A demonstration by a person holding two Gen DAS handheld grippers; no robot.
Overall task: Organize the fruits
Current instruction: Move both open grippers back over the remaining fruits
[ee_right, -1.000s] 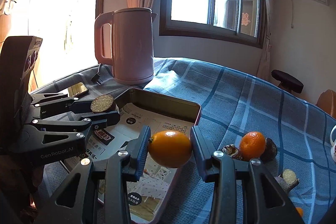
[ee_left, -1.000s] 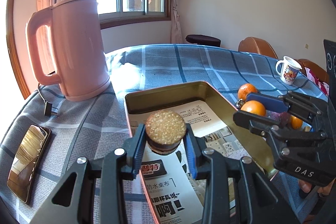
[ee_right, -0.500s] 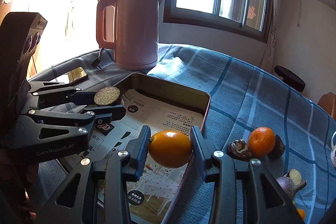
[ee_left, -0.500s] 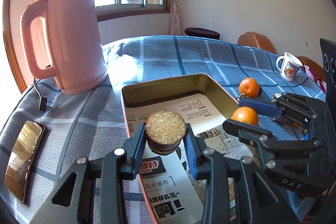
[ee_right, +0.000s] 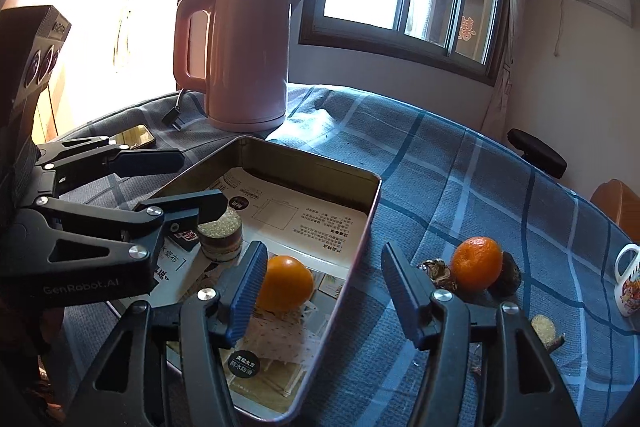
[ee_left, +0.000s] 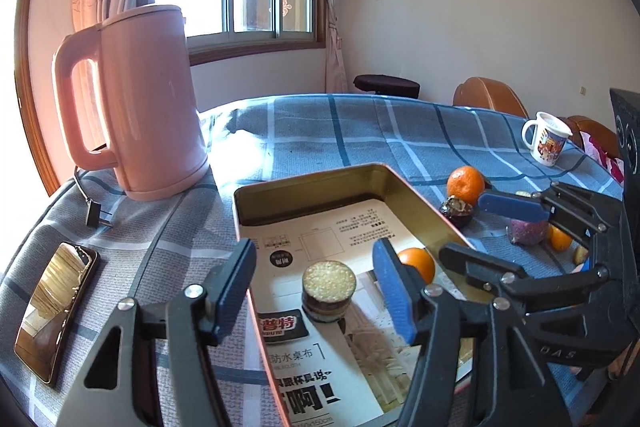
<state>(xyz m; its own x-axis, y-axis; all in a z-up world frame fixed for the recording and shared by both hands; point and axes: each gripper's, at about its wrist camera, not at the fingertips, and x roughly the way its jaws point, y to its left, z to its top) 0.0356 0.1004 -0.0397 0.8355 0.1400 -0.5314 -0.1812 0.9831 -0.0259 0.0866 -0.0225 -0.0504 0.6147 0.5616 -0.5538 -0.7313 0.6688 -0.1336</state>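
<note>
Left wrist view, frame centre: the left gripper (ee_left: 316, 291) is opening, jaws spread; the round cut fruit piece (ee_left: 329, 291) now stands released inside the rectangular gold metal tin (ee_left: 320, 183). The right gripper (ee_right: 324, 291) is opening too; the round orange fruit (ee_right: 289, 283) lies in the tin, so both seem placed.

"GenRobot.AI" is printed on the left gripper (ee_right: 202, 183) body, seen from the right wrist. "DAS" sits on the right gripper (ee_left: 476, 227) body in the left wrist view. The paper sheet (ee_left: 340, 359) in the tin tray (ee_left: 404, 179) reads "防水桌布", with "普特" on a dark label; the smaller print is illegible.
</note>
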